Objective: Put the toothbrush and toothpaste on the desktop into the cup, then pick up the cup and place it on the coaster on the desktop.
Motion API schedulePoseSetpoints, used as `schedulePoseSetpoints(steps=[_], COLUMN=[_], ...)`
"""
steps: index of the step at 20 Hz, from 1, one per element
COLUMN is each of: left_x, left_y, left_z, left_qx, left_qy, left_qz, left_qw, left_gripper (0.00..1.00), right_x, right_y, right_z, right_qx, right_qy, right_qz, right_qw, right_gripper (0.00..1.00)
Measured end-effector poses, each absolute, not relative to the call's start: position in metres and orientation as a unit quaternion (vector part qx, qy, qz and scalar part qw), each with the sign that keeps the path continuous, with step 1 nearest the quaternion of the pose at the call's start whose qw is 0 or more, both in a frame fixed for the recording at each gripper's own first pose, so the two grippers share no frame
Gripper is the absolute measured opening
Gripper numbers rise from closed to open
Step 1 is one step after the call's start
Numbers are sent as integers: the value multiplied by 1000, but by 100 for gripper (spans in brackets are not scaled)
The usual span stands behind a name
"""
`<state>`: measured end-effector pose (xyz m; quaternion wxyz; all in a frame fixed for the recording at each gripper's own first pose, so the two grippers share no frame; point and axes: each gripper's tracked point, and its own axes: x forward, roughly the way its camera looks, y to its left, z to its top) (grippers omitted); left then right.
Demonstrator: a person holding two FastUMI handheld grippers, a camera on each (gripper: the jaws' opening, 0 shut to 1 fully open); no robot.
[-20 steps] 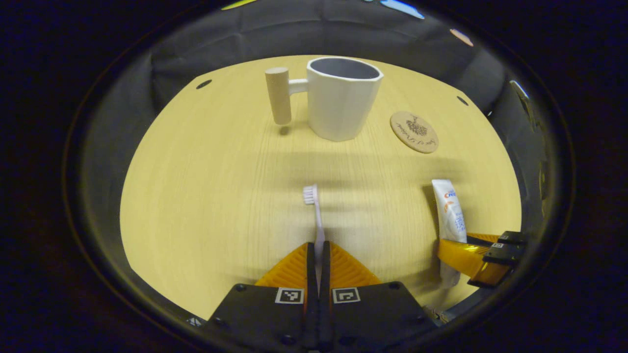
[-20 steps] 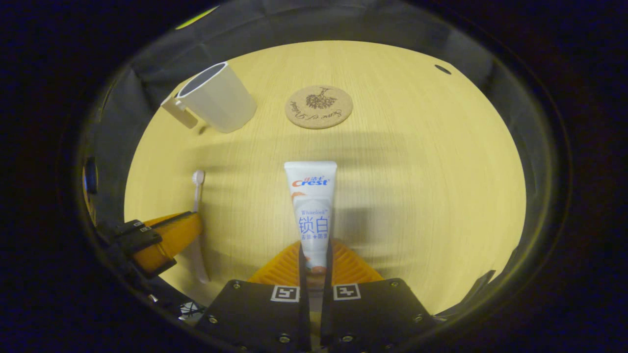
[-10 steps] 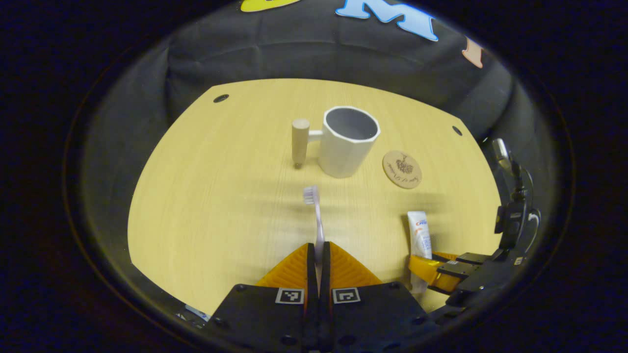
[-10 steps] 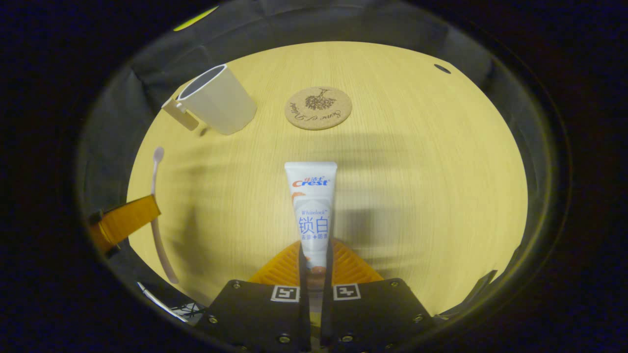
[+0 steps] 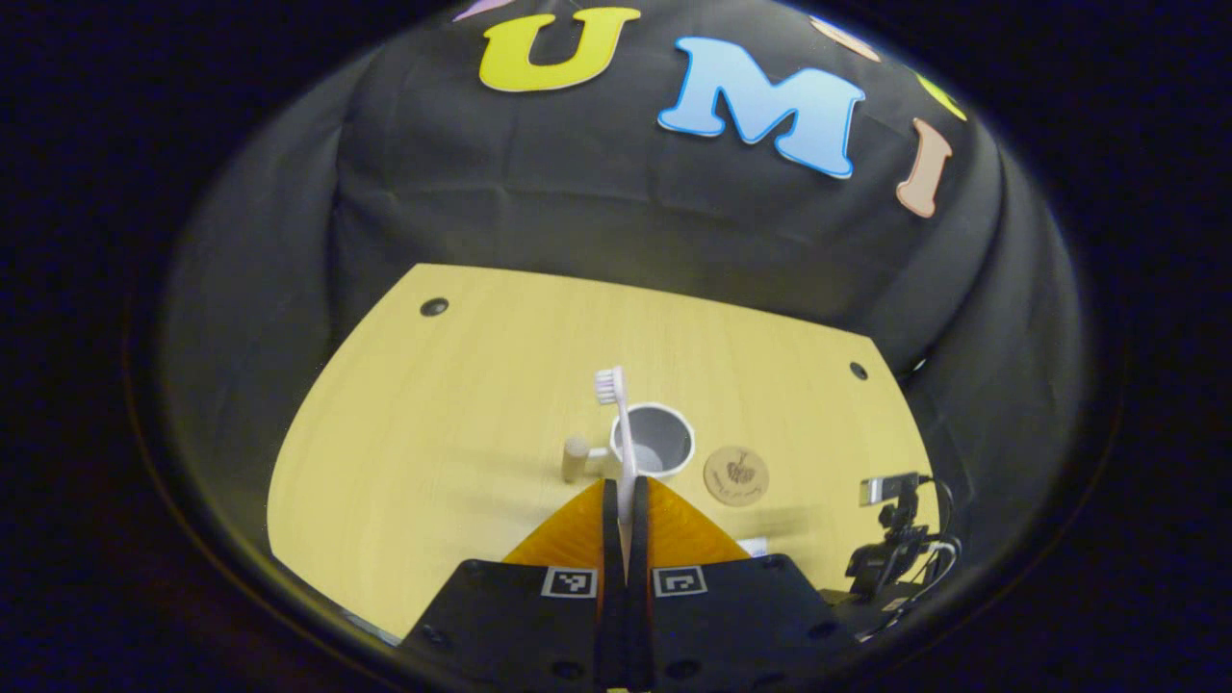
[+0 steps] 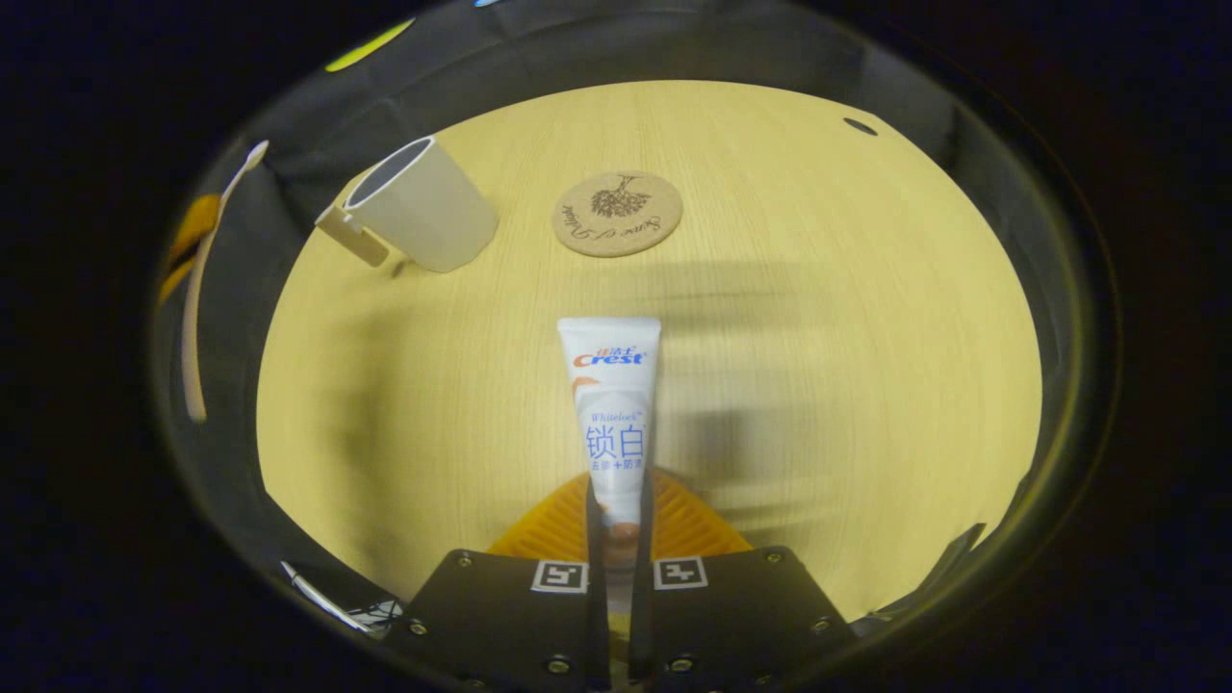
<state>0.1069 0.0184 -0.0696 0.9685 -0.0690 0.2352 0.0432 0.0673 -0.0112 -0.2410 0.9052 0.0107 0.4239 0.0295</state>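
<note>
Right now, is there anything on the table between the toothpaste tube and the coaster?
No. In the right gripper view, only bare wood with a faint shadow lies between the toothpaste tube and the coaster. The cup stands off to the side.

A small camera on a stand sits right of the jaws. Its cables trail beside it.

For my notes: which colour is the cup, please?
The cup is white outside, grey inside; best seen in the right gripper view.

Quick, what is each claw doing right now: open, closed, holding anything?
Left claw: closed on the toothbrush.
Right claw: closed on the toothpaste.
</note>
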Motion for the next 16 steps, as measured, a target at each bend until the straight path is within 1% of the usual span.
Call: schedulePoseSetpoints(steps=[2,8,14,16], left_x=[127,188,246,258], left_y=[24,17,6,9], left_z=[-43,-28,-28,-42], left_qx=[-68,-57,-41,-32], left_qy=[217,177,129,131], left_qz=[40,25,11,15], left_qw=[973,982,991,991], left_gripper=[7,7,7,6], right_x=[67,68,69,69], right_y=[-11,-12,-12,-12], right_z=[-241,-240,-240,-240], right_qx=[13,21,14,14], right_qy=[425,427,426,426], right_qz=[30,32,34,35], right_qw=[905,904,904,904], right_gripper=[10,10,10,10])
